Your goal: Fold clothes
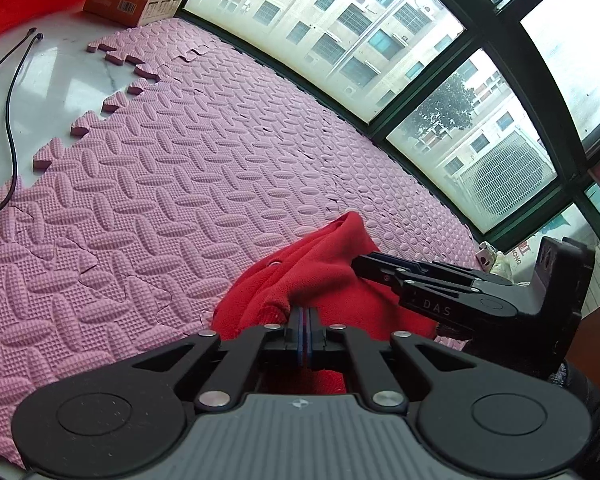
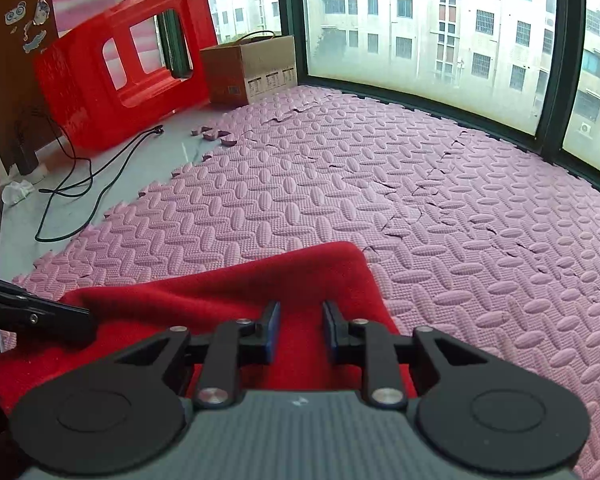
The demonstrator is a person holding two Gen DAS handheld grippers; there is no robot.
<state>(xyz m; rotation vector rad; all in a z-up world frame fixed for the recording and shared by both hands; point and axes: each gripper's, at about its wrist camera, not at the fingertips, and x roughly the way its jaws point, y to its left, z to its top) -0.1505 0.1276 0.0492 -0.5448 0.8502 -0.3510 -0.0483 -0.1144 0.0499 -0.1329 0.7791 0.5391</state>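
Left tongs (image 1: 305,312) clenched on red garment (image 1: 320,276), pinning bunched fold near foam mat (image 1: 172,168) window edge; right tongs (image 2: 300,330) released, hovering above cloth, pads parted for next pinch.

The red garment (image 1: 324,276) is a soft, matt knit cloth with a fine weave. Under it the pink mat (image 1: 172,184) is foam, matt, embossed with ribbed ovals. At upper left in the right wrist view, the red stool (image 2: 112,68) is glossy plastic and the box (image 2: 252,68) beside it dull cardboard. The floor (image 2: 112,184) looks polished, like marble.
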